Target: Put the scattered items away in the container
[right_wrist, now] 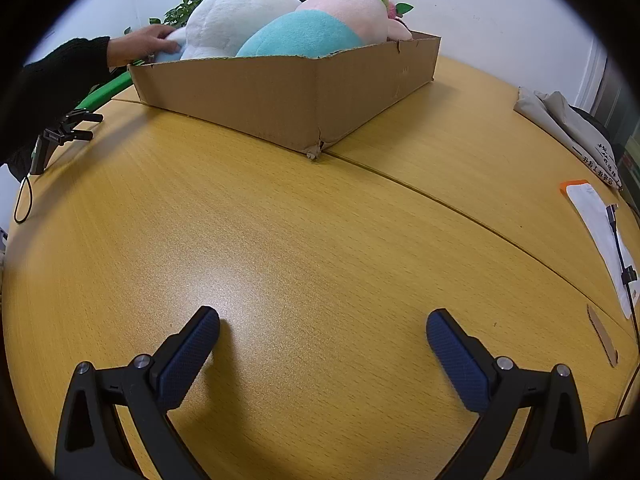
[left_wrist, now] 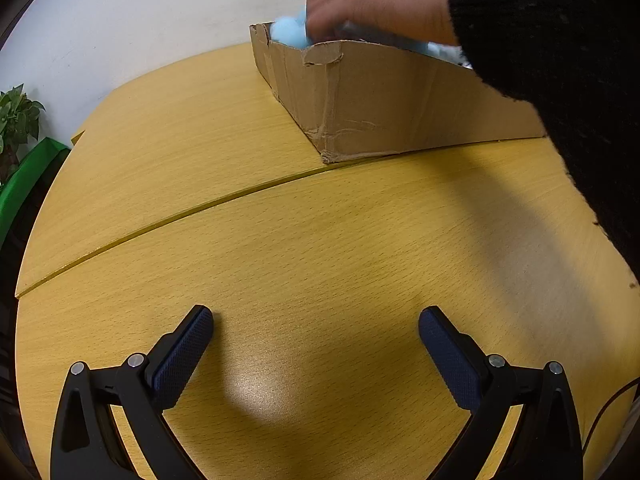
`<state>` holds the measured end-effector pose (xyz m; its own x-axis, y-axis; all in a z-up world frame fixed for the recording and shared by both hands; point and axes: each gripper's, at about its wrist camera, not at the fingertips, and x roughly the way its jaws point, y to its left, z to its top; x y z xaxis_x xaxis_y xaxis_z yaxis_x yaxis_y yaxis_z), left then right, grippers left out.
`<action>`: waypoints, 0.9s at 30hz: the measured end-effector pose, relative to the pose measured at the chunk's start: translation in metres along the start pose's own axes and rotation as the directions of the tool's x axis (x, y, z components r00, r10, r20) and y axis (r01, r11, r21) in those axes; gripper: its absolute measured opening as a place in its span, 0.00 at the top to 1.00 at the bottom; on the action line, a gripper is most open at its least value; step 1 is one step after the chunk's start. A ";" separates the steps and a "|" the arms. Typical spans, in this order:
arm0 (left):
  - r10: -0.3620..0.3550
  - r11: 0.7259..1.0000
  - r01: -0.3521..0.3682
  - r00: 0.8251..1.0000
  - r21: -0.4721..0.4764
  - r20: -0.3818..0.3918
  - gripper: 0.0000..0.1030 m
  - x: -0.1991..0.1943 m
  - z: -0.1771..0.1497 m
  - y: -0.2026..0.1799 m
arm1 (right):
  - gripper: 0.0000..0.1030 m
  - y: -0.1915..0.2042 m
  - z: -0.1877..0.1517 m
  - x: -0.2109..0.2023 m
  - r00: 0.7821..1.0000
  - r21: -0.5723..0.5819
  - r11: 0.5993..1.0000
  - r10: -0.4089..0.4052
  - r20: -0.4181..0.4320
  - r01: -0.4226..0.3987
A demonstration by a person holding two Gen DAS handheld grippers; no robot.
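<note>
We found the task near its end. The plush toys (right_wrist: 280, 24), white, turquoise and pink, lay heaped in the cardboard box (right_wrist: 288, 92) on the wooden table (right_wrist: 320, 240), rising above its rim. No scattered item remained on the visible tabletop. A bare hand (right_wrist: 146, 44) in a black sleeve touched the toys at the box's far end, seemingly settling them; in the left view it appeared blurred.

Both grippers rested low over bare wood, well apart from the box. The left gripper (left_wrist: 316, 344) and the right gripper (right_wrist: 323, 344) each had their fingers spread wide, holding nothing.

To the right lay papers (right_wrist: 600, 232), a cable (right_wrist: 622, 256) and folded cloth (right_wrist: 568, 128); to the left, a potted plant (left_wrist: 16, 120). Nothing stood between grippers and box.
</note>
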<state>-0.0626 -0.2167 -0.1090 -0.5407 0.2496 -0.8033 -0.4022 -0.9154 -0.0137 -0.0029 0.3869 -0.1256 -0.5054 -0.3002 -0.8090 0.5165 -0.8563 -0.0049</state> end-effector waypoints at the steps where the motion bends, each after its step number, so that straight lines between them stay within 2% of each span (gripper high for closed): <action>1: 0.000 1.000 0.000 1.000 0.000 0.000 0.00 0.000 0.000 0.000 | 0.00 0.000 0.000 0.000 1.000 0.000 1.000 0.000 0.000 0.000; 27: -0.002 1.000 0.002 1.000 0.004 0.000 0.00 0.001 0.000 -0.001 | 0.00 -0.001 0.000 0.000 1.000 -0.004 1.000 0.003 0.000 -0.003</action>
<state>-0.0631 -0.2150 -0.1097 -0.5396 0.2518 -0.8034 -0.4063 -0.9136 -0.0135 -0.0029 0.3876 -0.1257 -0.5038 -0.3027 -0.8091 0.5207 -0.8537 -0.0048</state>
